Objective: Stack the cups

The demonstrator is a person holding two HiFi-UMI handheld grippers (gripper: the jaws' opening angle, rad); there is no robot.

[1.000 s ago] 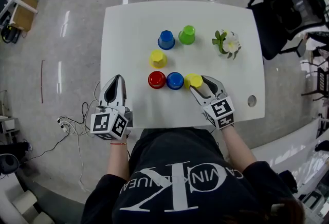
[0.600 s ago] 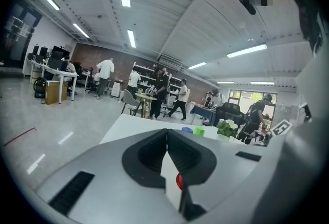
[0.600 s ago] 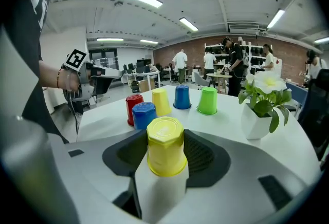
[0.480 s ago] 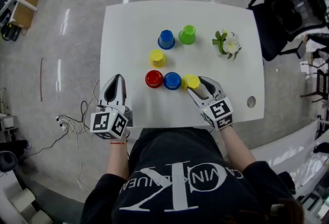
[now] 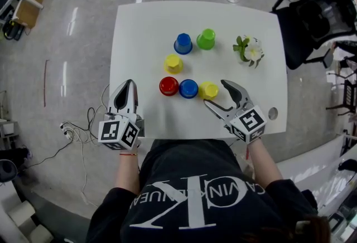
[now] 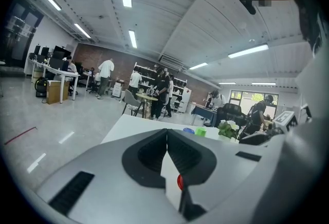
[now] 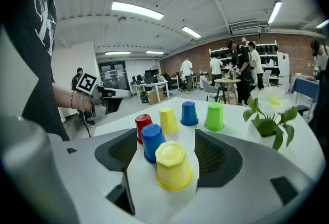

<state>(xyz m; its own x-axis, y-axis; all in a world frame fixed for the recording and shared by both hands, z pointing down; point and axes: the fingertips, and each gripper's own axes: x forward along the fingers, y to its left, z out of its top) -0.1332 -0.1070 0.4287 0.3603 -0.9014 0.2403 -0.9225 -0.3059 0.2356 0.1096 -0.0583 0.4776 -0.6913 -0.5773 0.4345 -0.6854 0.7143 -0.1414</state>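
On the table, six bright cups stand upside down, unstacked.

Right gripper: jaws wide apart, having just been opening; neither pad presses on anything
Between the jaws: near yellow cup, upside down on the white bench
Close behind it: near blue cup, partly covered by it; red cup just beyond, partly covered in turn
Farther back: second yellow cup; far blue cup; green cup; all upside down, none stacked
Right side: plant with a white flower
Left side: left gripper held in a hand off the bench's edge
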